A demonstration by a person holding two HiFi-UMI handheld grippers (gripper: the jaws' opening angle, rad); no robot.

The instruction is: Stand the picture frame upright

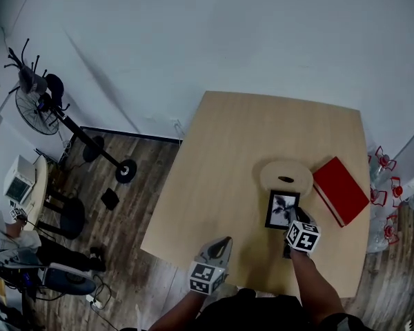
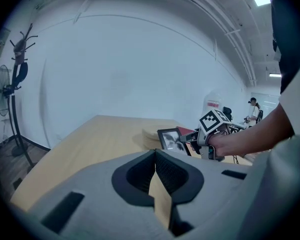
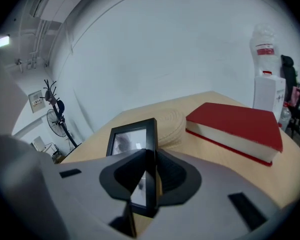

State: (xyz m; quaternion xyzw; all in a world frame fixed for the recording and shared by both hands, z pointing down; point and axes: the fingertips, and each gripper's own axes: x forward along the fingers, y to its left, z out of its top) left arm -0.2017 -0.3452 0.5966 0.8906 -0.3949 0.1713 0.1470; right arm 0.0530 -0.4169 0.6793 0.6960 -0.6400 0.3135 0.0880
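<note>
The black picture frame (image 1: 281,209) with a grey photo is near the table's front right, just in front of a round woven mat (image 1: 286,176). My right gripper (image 1: 296,219) is shut on the frame's right edge, and the black edge runs straight between the pads (image 3: 149,156). In the left gripper view the frame (image 2: 171,139) is tilted up off the tabletop, its face turned toward me, with the right gripper (image 2: 194,140) clamped on its side. My left gripper (image 1: 223,243) hovers over the table's front edge, left of the frame, its jaws (image 2: 154,153) closed together and holding nothing.
A red hardcover book (image 1: 339,188) lies on the wooden table (image 1: 228,157) to the right of the frame and mat. A standing fan (image 1: 38,102) and a stool are on the floor to the left. Water bottles stand past the table's right edge.
</note>
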